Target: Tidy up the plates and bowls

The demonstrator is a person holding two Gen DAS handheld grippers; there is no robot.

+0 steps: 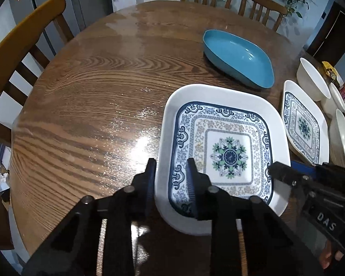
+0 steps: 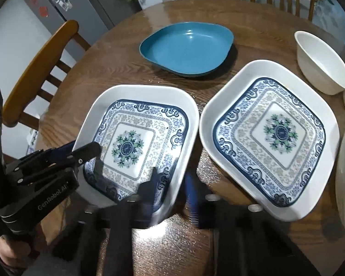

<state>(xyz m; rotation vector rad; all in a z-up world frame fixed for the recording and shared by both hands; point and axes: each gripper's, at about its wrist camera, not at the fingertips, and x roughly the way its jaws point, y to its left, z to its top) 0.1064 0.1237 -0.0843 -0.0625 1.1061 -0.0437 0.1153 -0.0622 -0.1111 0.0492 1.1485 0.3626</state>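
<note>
A round wooden table (image 1: 85, 96) with strong grain carries everything here, and the nearer patterned plate (image 1: 223, 151) serves as the landmark. Far left of that plate, a wooden chair (image 1: 27, 36) stands against the table's edge, with a grey fridge (image 2: 64, 2) covered in small photos behind it and a leafy plant beside the fridge.

The left gripper (image 1: 171, 184) straddles the left rim of the plate: one finger sits outside the white wall, the other inside on the blue border, and the jaws stand narrow, pressing the rim between them. In the right wrist view the same tool reaches over the plate's near left corner.

The right gripper (image 2: 170, 188) straddles the plate's right rim, one finger on the patterned inside and one outside; the picture is blurred there, yet the jaws look narrow and closed on the rim.

Beyond the plate, toward the far side of the table, lies a blue dish (image 2: 186, 48), well apart and in nobody's way. Just right of the plate, nearly touching its rim, sits a second patterned plate (image 2: 269, 135), turned at an angle. Further right stands a white bowl (image 2: 322, 62), with more white bowls (image 1: 343, 135) crowded at the table's right edge and coloured packets beyond them. Two more chairs stand at the far side.
</note>
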